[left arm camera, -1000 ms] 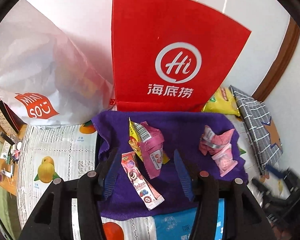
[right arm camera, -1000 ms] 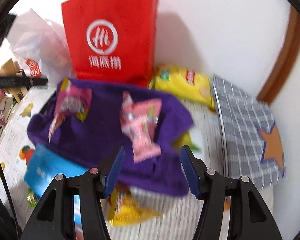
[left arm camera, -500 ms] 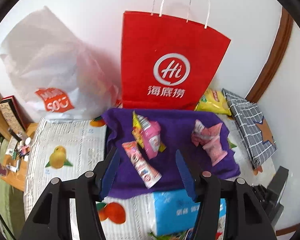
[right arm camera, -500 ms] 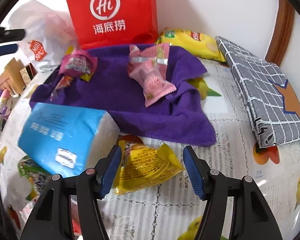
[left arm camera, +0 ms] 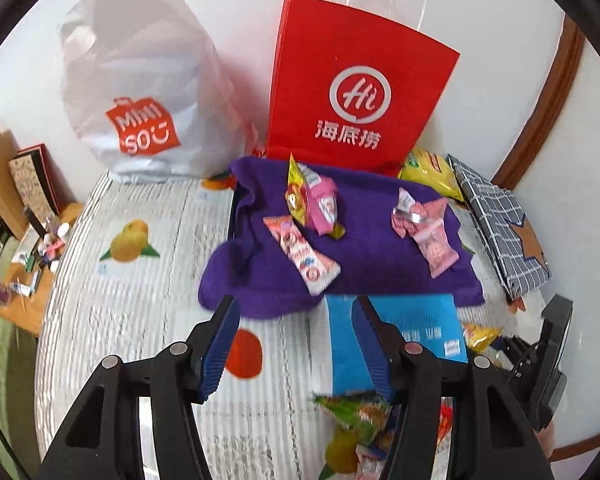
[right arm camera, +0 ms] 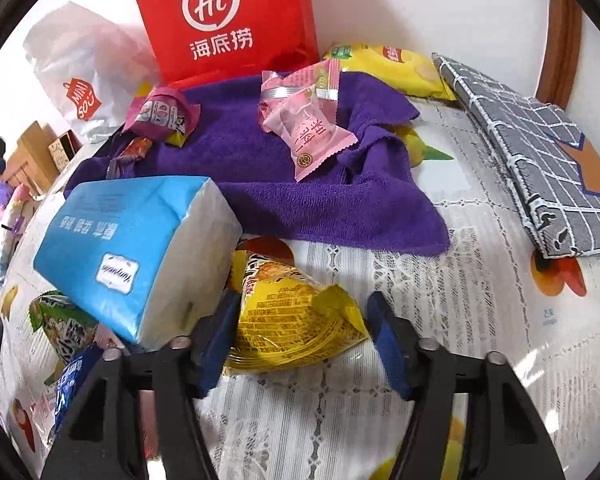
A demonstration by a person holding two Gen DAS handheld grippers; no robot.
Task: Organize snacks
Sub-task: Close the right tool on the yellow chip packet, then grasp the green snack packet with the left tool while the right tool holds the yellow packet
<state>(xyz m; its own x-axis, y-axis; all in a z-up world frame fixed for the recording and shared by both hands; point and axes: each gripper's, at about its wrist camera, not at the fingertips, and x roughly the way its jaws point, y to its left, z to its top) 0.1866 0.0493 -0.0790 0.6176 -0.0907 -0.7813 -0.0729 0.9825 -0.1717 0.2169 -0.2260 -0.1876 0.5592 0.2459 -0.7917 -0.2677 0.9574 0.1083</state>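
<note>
A purple towel lies on the table and carries several snack packets: a long pink bar, a pink and yellow packet and pink candy packets. A yellow triangular snack bag lies on the tablecloth between the open jaws of my right gripper. My left gripper is open and empty, held above the table in front of the towel. More snack packets lie near its right finger.
A blue tissue pack lies beside the yellow bag. A red paper bag and a white plastic bag stand at the wall. A yellow chip bag and a grey checked pouch lie at right.
My left gripper has pulled back and up from the towel, widening its view. My right gripper has come down and forward, and the yellow bag now sits between its jaws.
</note>
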